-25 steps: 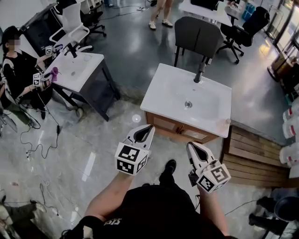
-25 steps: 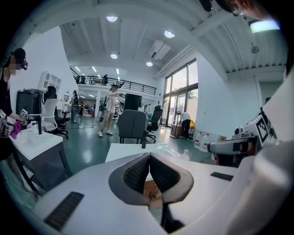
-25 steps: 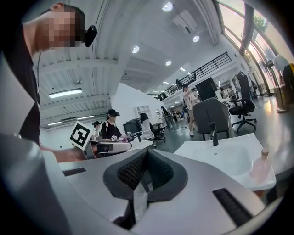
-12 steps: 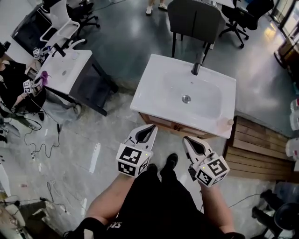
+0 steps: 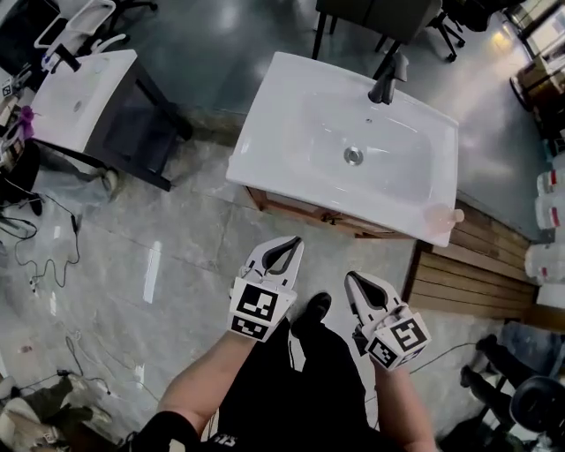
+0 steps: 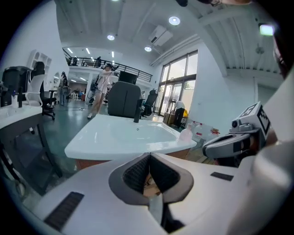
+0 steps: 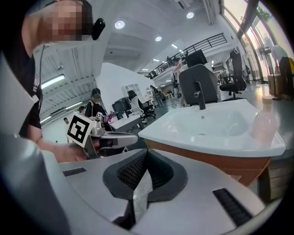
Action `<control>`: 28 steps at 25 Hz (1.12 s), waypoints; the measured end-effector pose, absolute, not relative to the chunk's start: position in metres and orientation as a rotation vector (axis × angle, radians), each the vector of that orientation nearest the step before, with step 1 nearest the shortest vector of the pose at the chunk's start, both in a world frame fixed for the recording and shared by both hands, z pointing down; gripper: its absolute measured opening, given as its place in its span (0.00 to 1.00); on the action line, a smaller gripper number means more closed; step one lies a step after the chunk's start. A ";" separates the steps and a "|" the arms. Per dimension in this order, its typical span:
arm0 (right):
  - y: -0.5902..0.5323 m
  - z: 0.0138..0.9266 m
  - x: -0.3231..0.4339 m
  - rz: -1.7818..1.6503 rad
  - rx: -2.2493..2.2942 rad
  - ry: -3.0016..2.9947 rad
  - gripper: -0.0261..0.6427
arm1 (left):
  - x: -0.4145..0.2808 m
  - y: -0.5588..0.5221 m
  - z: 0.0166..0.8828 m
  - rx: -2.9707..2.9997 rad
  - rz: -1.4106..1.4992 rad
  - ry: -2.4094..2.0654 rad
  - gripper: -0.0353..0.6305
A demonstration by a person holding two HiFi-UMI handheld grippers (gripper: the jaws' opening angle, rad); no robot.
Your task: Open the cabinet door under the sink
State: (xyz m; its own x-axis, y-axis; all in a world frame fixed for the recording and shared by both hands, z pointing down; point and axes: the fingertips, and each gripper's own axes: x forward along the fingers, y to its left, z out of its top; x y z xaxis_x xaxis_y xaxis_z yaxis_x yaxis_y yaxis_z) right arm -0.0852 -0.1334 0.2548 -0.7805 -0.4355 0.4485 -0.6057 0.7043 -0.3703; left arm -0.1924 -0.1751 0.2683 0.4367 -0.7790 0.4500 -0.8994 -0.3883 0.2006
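As the cabinet door [image 5: 296, 212] under the sink [image 5: 256, 146] is not yet reached, the left hand-held gripper [image 5: 292, 244] and right hand-held gripper [image 5: 353, 282] are held shut, empty.

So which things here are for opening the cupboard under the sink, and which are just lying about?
For the job: the white sink, the wooden cabinet under it, the left gripper and right gripper, both jaws shut, holding nothing.

Just lying about: the other sink, the dark chair, the pink bottle, the wooden pallet, the floor cables.
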 end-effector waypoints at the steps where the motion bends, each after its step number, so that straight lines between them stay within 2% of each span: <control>1: -0.133 0.261 -0.089 0.745 0.807 -2.586 0.06 | -0.191 -0.175 0.280 2.271 0.397 -1.410 0.08; 9: -0.154 0.328 -0.096 0.751 0.704 -2.628 0.06 | -0.163 -0.198 0.350 2.276 0.376 -1.442 0.08; 19: -0.170 0.436 -0.048 0.692 0.733 -2.674 0.06 | -0.121 -0.205 0.462 2.243 0.351 -1.520 0.08; 25: -0.189 0.500 -0.045 0.622 0.730 -2.781 0.06 | -0.100 -0.224 0.517 2.373 0.376 -1.533 0.08; 28: -0.190 0.536 -0.041 0.597 0.736 -2.823 0.06 | -0.092 -0.230 0.550 2.389 0.382 -1.522 0.11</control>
